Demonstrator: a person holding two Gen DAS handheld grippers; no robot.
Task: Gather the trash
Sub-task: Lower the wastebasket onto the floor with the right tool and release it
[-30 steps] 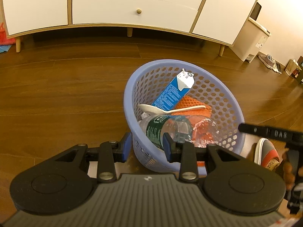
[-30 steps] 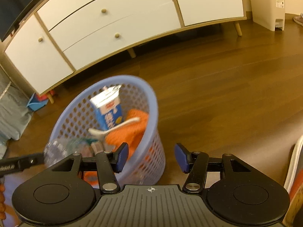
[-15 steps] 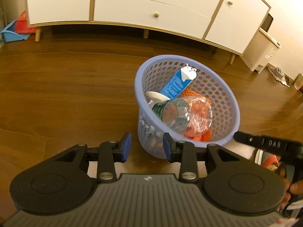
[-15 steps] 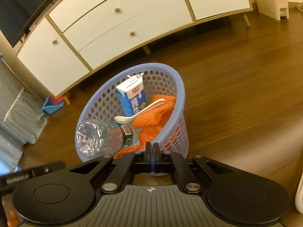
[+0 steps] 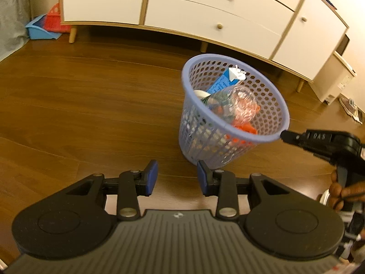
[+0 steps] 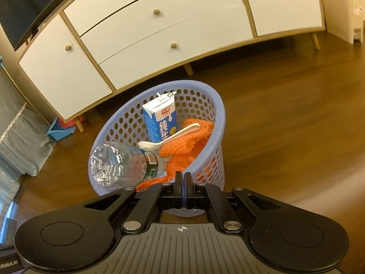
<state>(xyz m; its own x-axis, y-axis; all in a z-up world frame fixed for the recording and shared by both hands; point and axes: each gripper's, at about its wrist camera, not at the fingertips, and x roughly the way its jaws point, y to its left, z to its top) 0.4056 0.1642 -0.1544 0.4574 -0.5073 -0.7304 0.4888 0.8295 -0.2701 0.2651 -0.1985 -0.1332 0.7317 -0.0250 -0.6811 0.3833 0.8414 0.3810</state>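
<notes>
The right gripper (image 6: 183, 183) is clenched on the near rim of the lilac perforated plastic basket (image 6: 217, 123), which tilts beside the left gripper (image 5: 175, 178) (released, holding nothing). Lift level, or the clear crushed plastic bottle (image 6: 121, 163) lying across the rim may roll out.

perforated plastic basket (image 6: 219, 123), clear crinkled plastic bottle (image 6: 114, 164), glossy wood floor (image 5: 79, 105).

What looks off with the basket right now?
The basket is tilted, leaning toward the right gripper, which is shut on its near rim. The clear bottle lies across the trash with its base sticking out past the rim. The left gripper is open and apart from it. Nothing has spilled.
</notes>
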